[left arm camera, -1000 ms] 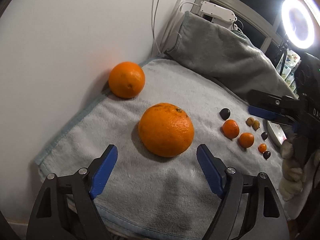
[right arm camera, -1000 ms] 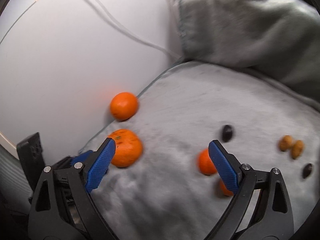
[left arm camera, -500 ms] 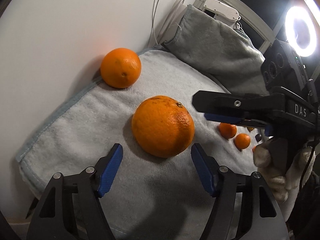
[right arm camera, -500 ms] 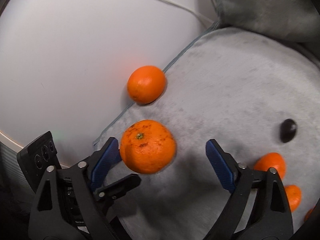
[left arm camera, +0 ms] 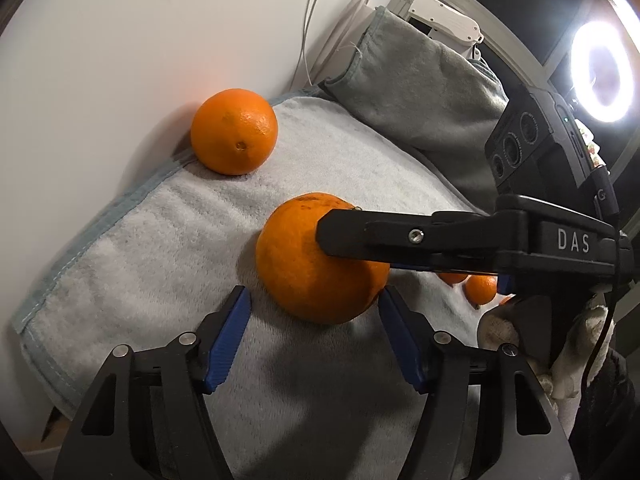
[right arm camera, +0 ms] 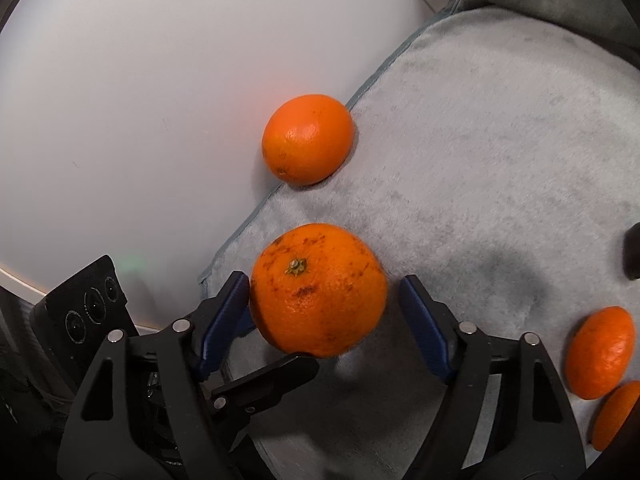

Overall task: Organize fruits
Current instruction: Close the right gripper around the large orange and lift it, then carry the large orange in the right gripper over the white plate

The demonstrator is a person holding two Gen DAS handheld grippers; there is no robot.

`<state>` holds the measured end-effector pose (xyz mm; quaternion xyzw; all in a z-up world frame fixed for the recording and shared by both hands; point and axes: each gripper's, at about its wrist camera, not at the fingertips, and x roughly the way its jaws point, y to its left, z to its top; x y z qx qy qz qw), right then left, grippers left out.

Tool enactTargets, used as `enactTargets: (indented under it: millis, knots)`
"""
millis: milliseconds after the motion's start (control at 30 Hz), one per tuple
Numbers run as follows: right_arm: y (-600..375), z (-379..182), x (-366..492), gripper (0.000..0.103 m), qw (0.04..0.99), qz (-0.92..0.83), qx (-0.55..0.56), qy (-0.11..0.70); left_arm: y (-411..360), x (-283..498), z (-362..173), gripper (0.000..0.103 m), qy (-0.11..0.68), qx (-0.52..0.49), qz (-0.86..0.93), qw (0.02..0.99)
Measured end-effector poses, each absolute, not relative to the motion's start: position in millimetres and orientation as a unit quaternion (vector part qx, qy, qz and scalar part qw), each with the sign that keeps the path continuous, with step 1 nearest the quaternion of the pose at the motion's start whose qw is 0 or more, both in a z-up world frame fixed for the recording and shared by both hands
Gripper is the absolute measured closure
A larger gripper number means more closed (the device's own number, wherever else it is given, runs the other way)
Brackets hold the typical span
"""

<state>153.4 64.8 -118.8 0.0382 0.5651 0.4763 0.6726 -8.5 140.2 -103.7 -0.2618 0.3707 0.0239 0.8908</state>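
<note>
A large speckled orange (left arm camera: 316, 264) lies on the grey towel (left arm camera: 160, 240); it also shows in the right wrist view (right arm camera: 318, 288). My left gripper (left arm camera: 314, 324) is open, its blue pads just short of the orange. My right gripper (right arm camera: 324, 312) is open with the orange between its pads, apart from both; its black finger (left arm camera: 400, 236) crosses over the orange in the left wrist view. A second, smooth orange (left arm camera: 234, 131) sits by the white wall, also in the right wrist view (right arm camera: 308, 139).
Small mandarins (right arm camera: 600, 352) and a dark fruit (right arm camera: 632, 252) lie at the towel's right. A folded grey blanket (left arm camera: 420, 92) is at the back. A white wall (left arm camera: 140, 40) borders the towel's left edge. A ring light (left arm camera: 604, 76) shines at the right.
My right gripper has swung left and closed in around the large orange. My left gripper has moved forward toward the same orange. Both stay open.
</note>
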Motion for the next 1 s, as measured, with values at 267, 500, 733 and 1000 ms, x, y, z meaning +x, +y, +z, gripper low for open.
enactTargets:
  millis: [267,500,733,1000]
  knots:
    - [62.7,-117.1,149.2,0.029,0.674,0.479,0.041,0.561,136.0,-8.2,-98.5,0.046,0.371,-0.252,0.017,0.894]
    - [57.4,-112.9,145.4,0.03,0.687,0.476,0.033,0.548,127.5,-8.2,-90.8,0.046,0.37,-0.242,0.012,0.897]
    - [32.0,-98.7,143.1,0.03,0.705,0.468,0.04,0.531,109.4,-2.8,-78.0,0.046,0.365,-0.226,-0.004,0.903]
    - [-2.8,-79.0,140.9,0.03,0.731,0.452,0.05,0.508,80.2,5.9,-63.3,0.046,0.356,-0.204,-0.032,0.912]
